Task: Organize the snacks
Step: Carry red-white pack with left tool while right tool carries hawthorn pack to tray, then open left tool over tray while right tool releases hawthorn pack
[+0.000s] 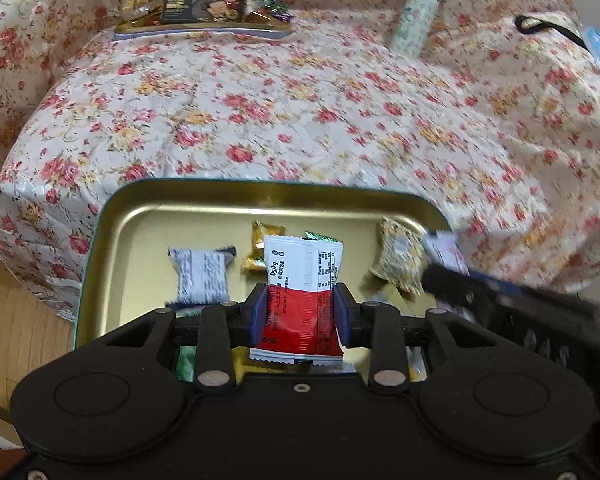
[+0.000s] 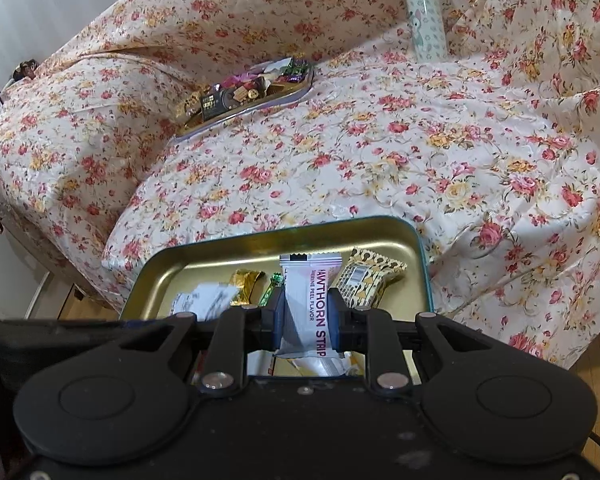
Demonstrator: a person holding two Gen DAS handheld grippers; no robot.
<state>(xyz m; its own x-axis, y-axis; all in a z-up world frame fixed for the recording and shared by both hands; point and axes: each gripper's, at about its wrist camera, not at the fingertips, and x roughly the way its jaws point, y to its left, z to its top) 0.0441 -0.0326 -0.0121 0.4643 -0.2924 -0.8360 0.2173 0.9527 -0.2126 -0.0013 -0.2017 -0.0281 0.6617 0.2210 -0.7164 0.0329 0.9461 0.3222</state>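
Note:
A gold tin tray (image 1: 148,216) (image 2: 168,264) lies at the near edge of the floral cloth, with several wrapped snacks in it. My left gripper (image 1: 300,312) is shut on a red-and-white snack packet (image 1: 300,280), held upright over the tray. My right gripper (image 2: 303,320) is shut on a white hawthorn strip packet (image 2: 308,300), also upright over the tray. In the tray lie a white-and-navy packet (image 1: 202,276), a gold candy (image 1: 256,252) (image 2: 244,286), a green candy (image 2: 272,288) and a yellow patterned packet (image 1: 400,260) (image 2: 368,280). The right gripper's dark body (image 1: 520,312) enters the left wrist view at right.
A second tray (image 1: 204,16) (image 2: 240,96) piled with snacks sits at the far side of the cloth. A pale green bottle (image 1: 416,12) (image 2: 424,16) lies at the back right. A black strap (image 1: 548,28) rests on the cloth. Wooden floor (image 1: 16,320) shows at left.

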